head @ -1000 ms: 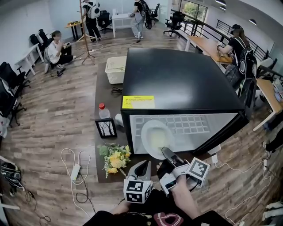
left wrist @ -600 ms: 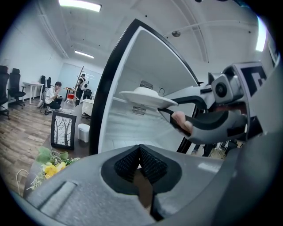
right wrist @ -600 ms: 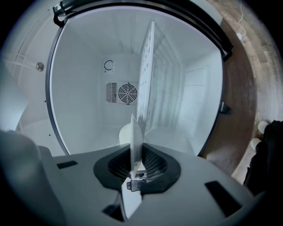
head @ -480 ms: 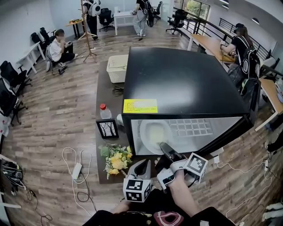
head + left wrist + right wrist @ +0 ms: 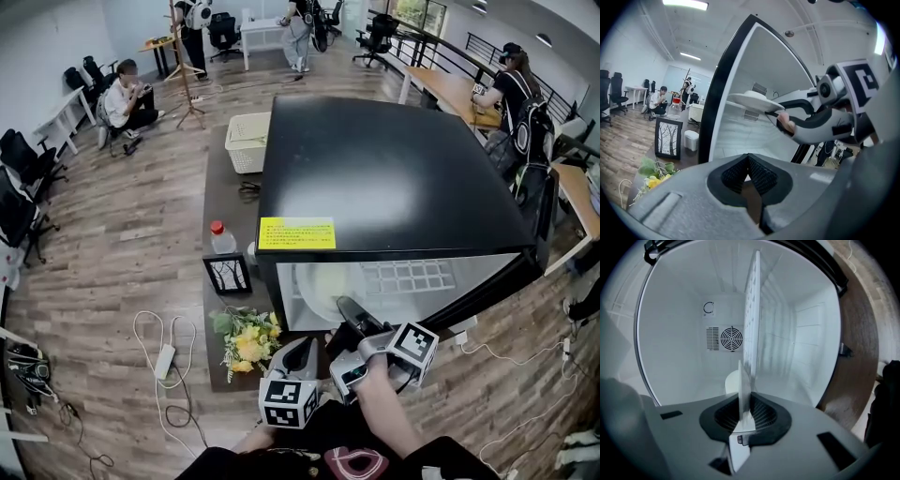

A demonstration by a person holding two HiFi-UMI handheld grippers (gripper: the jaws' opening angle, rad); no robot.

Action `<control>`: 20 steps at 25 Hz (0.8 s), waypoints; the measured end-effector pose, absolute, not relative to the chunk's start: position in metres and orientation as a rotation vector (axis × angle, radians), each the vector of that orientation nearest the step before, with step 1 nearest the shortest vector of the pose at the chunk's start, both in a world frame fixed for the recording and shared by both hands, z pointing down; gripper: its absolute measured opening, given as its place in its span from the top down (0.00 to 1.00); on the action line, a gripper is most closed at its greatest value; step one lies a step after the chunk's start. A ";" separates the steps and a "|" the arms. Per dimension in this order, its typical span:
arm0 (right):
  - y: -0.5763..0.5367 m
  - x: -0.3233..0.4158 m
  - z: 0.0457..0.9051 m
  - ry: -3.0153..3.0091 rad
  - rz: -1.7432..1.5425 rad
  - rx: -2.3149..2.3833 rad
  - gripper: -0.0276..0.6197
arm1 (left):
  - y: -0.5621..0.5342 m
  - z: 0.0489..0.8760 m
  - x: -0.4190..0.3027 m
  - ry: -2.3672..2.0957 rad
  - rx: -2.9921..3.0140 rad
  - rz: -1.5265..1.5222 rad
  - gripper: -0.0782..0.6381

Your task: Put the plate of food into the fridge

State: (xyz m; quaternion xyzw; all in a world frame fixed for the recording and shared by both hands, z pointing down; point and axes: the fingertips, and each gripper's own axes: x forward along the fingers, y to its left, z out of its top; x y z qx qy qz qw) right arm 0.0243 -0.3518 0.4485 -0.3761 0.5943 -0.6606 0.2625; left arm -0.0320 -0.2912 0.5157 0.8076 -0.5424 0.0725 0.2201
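In the head view, the black fridge [image 5: 384, 178] stands on a low table [image 5: 220, 187] with its door swung open at the right. The plate [image 5: 314, 281] is already inside the cabinet, over the front left corner of the white wire shelf [image 5: 412, 277], with a pale yellowish patch of food on it. The right gripper [image 5: 345, 307] reaches in from the shelf's front edge and clamps the plate's near rim. The left gripper [image 5: 302, 352] hangs below the fridge's front edge, near the flowers [image 5: 246, 336] at the table's front edge.

In the left gripper view, the left gripper's [image 5: 748, 173] pads meet with nothing between them. Beyond them the plate [image 5: 747, 100] sits level in the right gripper [image 5: 797, 110], inside the white cabinet.

In the right gripper view, the right gripper [image 5: 744, 416] is closed on the plate's rim [image 5: 743, 380], seen edge-on. The shelf [image 5: 751, 310] runs just beside the plate towards the fan grille [image 5: 731, 338] on the back wall. I cannot tell whether the plate touches the shelf.

The step in hand looks like setting the plate down. It goes best if the plate is held level, carried further from the front edge, and lowered until the shelf bears it. Only then should the grip let go.
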 end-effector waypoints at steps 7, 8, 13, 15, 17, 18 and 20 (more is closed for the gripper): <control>-0.359 0.021 0.449 1.573 -1.801 -1.009 0.88 | -0.297 0.513 -0.035 -1.513 2.237 0.192 0.88; -0.360 0.021 0.448 1.568 -1.803 -1.009 0.88 | -0.297 0.514 -0.035 -1.514 2.235 0.193 0.88; -0.361 0.021 0.449 1.558 -1.798 -1.024 0.88 | -0.299 0.517 -0.035 -1.516 2.228 0.195 0.88; -0.360 0.021 0.449 1.561 -1.791 -1.034 0.88 | -0.298 0.516 -0.032 -1.505 2.226 0.187 0.88; -0.360 0.022 0.449 1.566 -1.780 -1.043 0.88 | -0.297 0.516 -0.030 -1.502 2.226 0.182 0.88; -0.360 0.022 0.448 1.570 -1.777 -1.045 0.88 | -0.297 0.516 -0.029 -1.502 2.227 0.182 0.88; -0.360 0.022 0.448 1.579 -1.774 -1.046 0.88 | -0.296 0.516 -0.028 -1.504 2.223 0.181 0.88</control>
